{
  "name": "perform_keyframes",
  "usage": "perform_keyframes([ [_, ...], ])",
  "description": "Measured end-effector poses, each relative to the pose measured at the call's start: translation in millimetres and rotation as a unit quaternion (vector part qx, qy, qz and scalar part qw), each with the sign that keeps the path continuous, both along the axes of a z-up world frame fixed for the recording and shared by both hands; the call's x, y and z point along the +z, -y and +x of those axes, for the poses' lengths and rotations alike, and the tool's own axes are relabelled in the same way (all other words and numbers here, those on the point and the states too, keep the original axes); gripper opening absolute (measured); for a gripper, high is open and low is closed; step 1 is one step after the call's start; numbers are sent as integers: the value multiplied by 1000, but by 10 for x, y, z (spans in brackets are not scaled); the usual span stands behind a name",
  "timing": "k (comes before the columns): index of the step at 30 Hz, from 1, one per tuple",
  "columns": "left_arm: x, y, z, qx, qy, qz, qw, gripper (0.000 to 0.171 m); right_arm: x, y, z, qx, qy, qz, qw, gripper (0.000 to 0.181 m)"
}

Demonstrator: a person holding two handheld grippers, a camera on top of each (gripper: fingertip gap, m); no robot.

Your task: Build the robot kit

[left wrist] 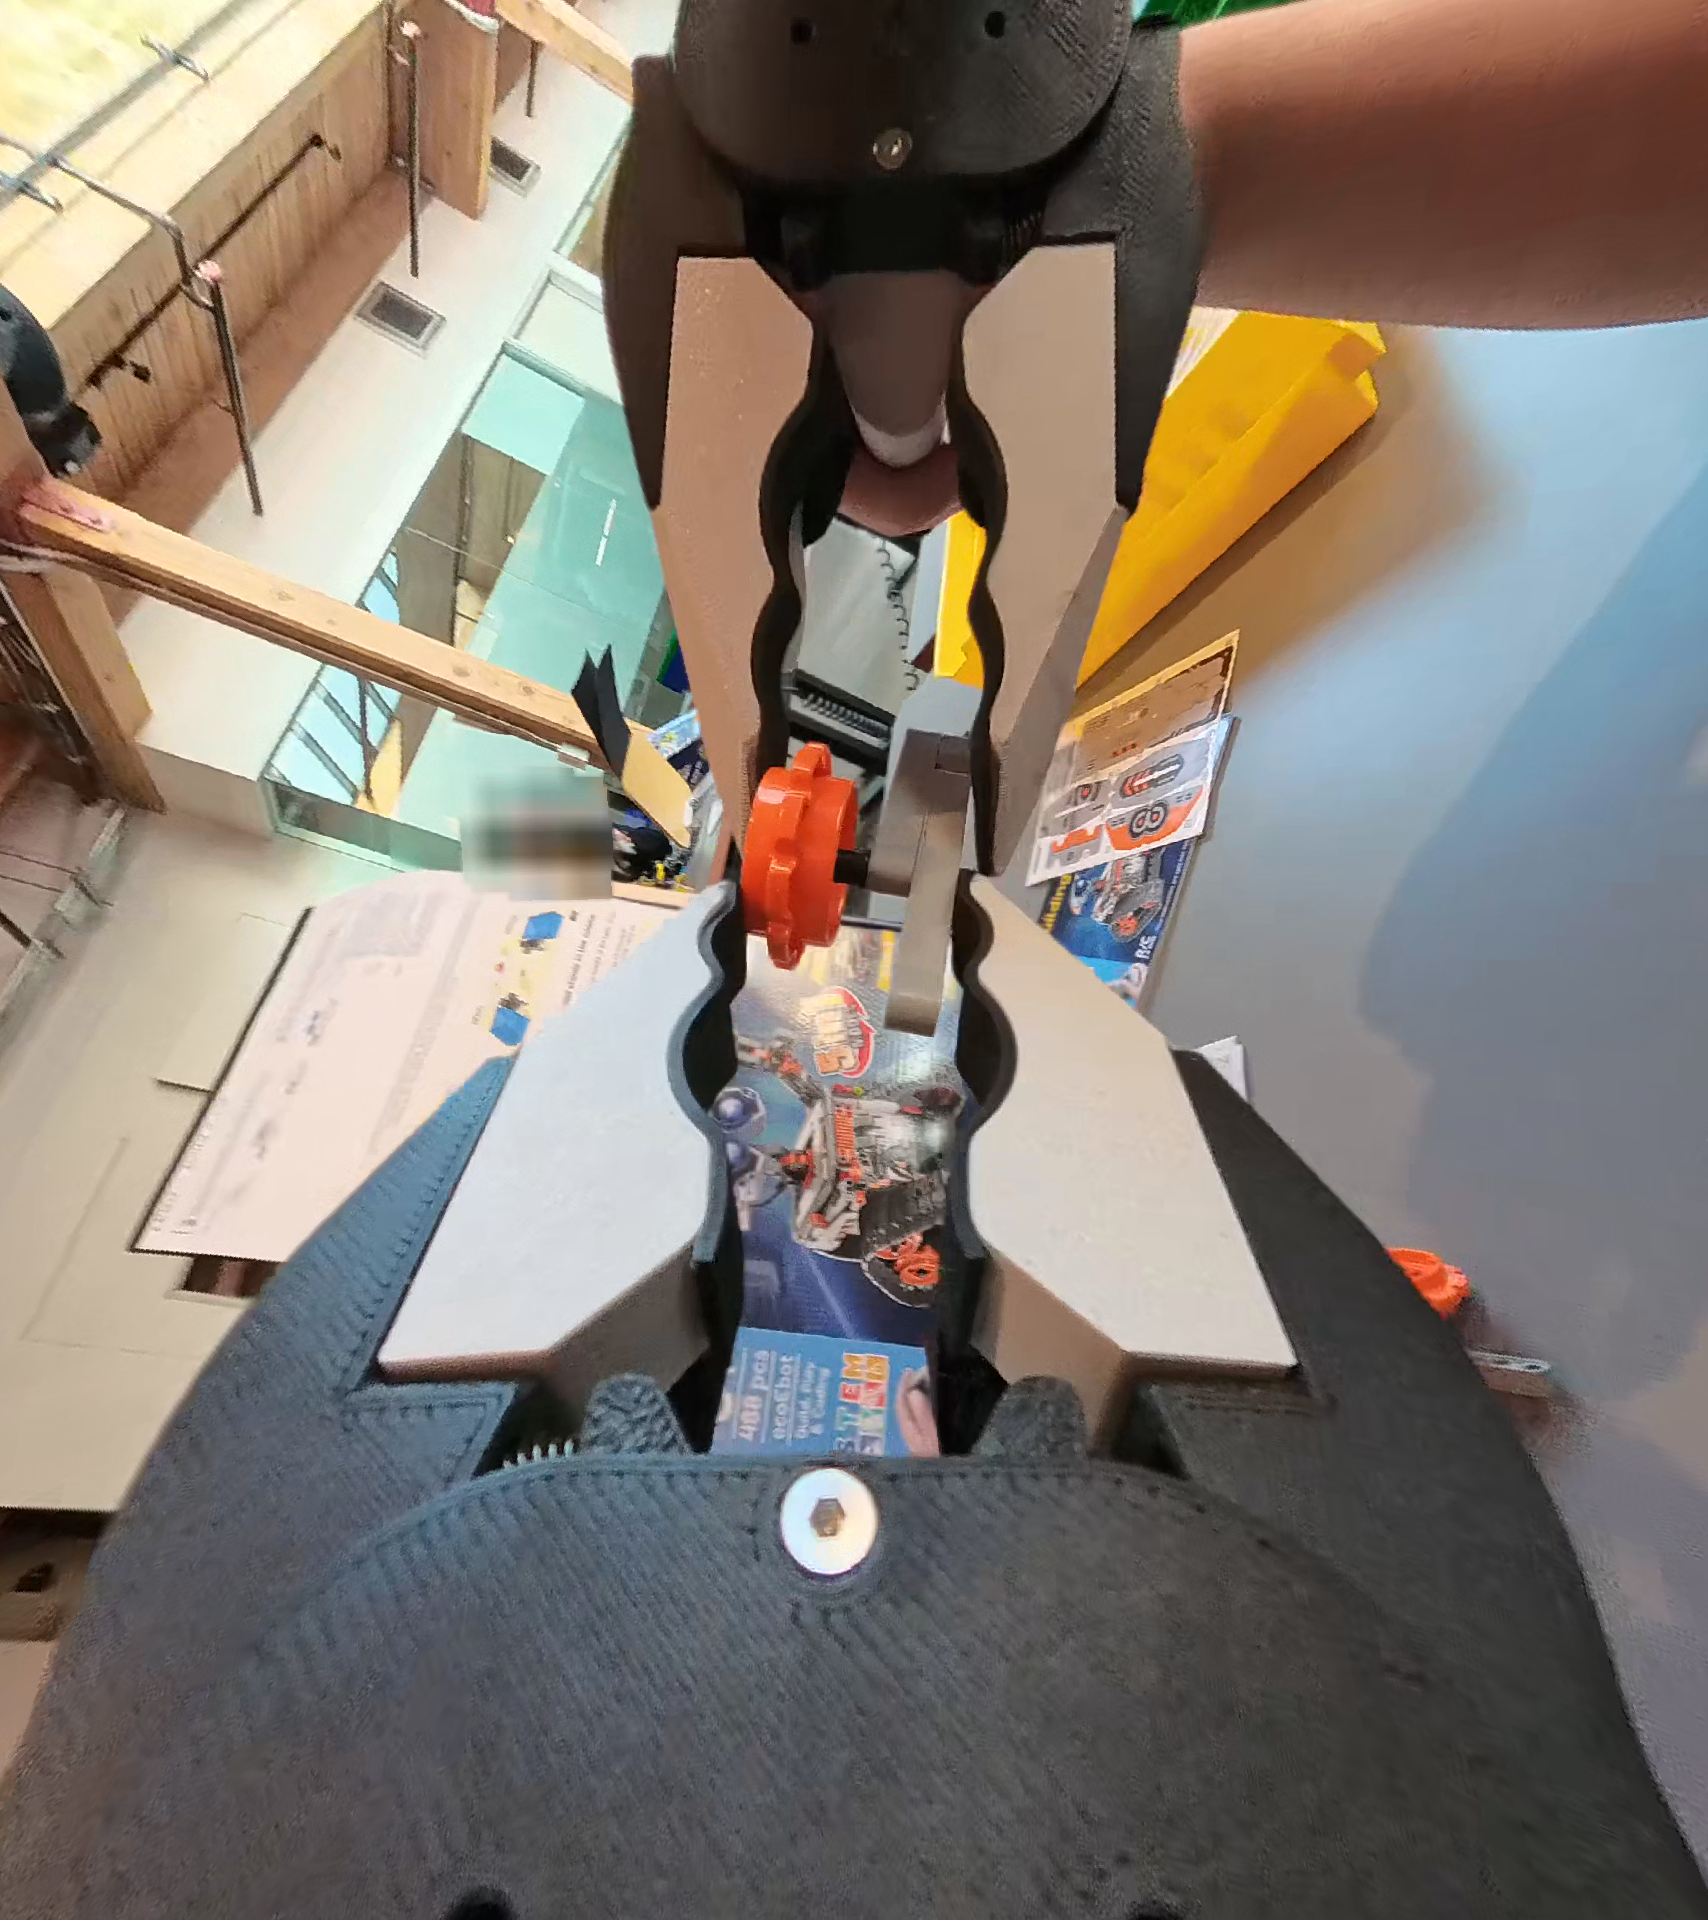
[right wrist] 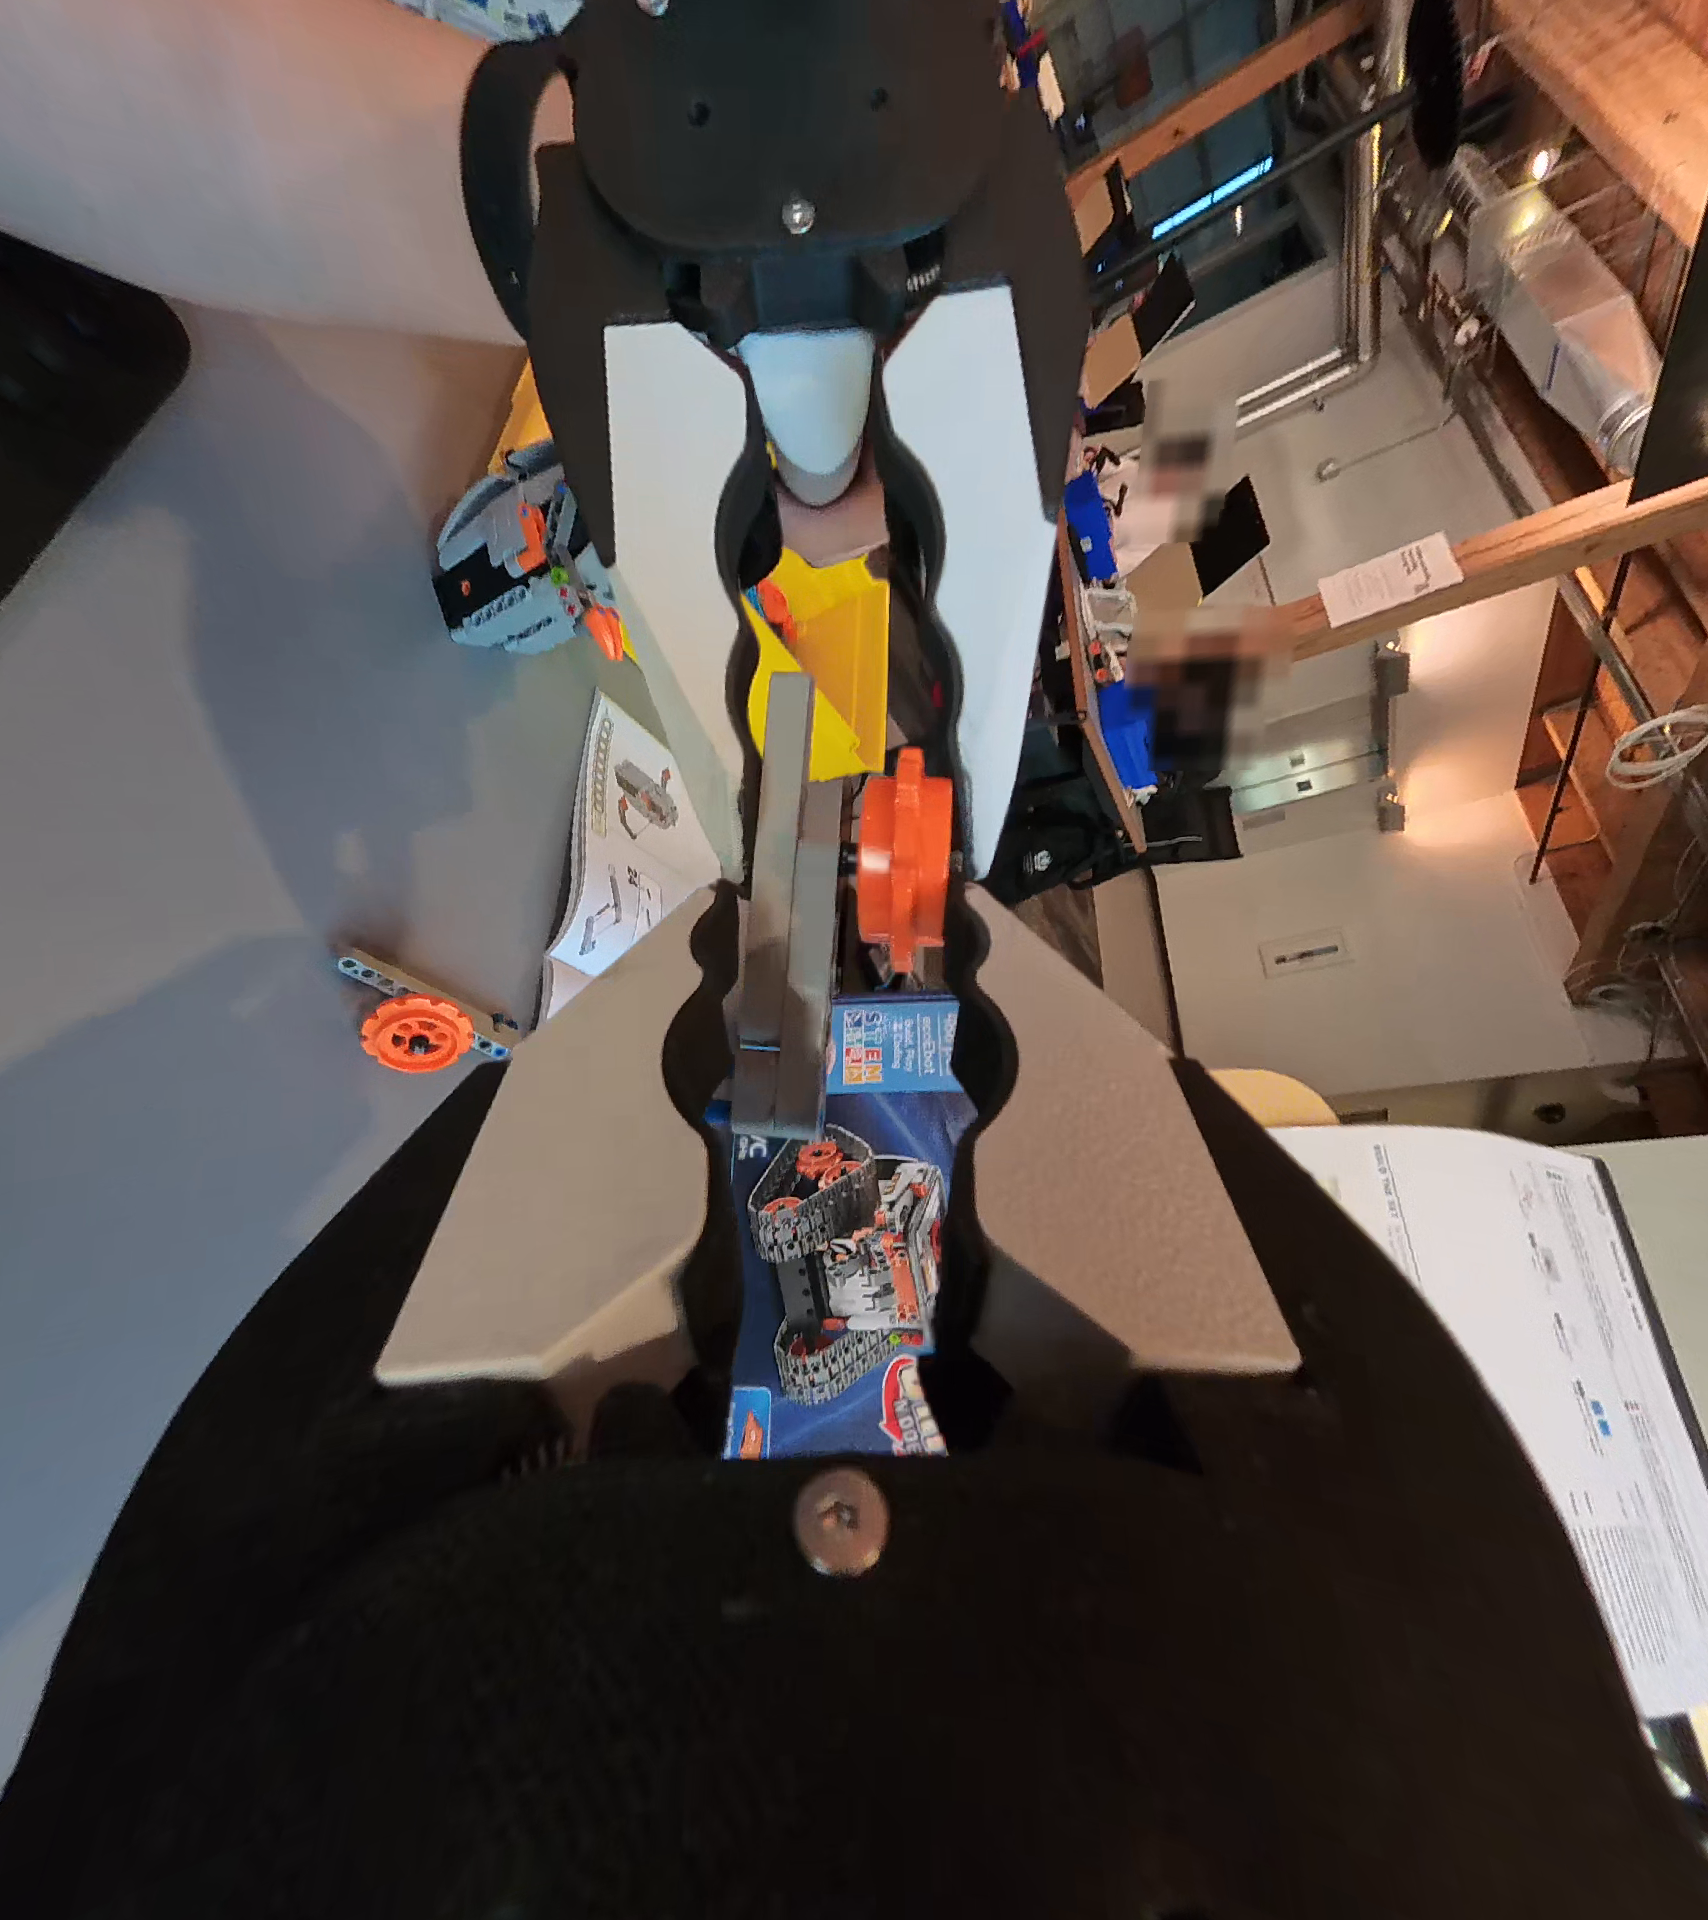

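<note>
A small assembly hangs between both grippers above the table: an orange toothed wheel (left wrist: 796, 854) on a short black axle, fixed to a grey beam (left wrist: 921, 904). My left gripper (left wrist: 848, 899) comes from below in its own view and is shut on it, one finger on the wheel and one on the beam. My right gripper (left wrist: 860, 844) meets it tip to tip from above, and a person's arm shows behind it. In the right wrist view, my right gripper (right wrist: 845, 899) clamps the same grey beam (right wrist: 785, 914) and orange wheel (right wrist: 907, 854), with the left gripper (right wrist: 860, 847) opposite.
A blue kit box (right wrist: 850, 1247) lies under the grippers. A yellow bin (right wrist: 819, 665), a partly built grey model (right wrist: 517, 566), an open instruction booklet (right wrist: 621, 831) and another orange wheel on a beam (right wrist: 408, 1029) lie on the grey table (right wrist: 154, 831). A printed sheet (right wrist: 1556, 1403) lies at the right. The grippers are tip to tip, or close to it.
</note>
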State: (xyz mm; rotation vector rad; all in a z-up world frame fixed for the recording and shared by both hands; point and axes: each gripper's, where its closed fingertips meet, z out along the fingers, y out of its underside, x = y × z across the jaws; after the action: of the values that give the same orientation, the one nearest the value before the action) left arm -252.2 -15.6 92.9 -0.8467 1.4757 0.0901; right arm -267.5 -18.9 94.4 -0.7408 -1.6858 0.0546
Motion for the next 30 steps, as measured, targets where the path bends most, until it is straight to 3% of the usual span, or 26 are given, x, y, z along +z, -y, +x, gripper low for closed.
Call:
perform_keyframes([
  [7, 120, 113, 9, 1, 4, 51, 999, 38, 153, 185, 31, 42, -32, -11, 999, 39],
  [15, 179, 147, -2, -14, 31, 26, 999, 38, 256, 195, -1, 23, -50, 47, 997, 37],
  [30, 166, 150, 3, -17, 31, 11, 999, 38, 216, 195, -13, 20, -42, 36, 998, 34],
])
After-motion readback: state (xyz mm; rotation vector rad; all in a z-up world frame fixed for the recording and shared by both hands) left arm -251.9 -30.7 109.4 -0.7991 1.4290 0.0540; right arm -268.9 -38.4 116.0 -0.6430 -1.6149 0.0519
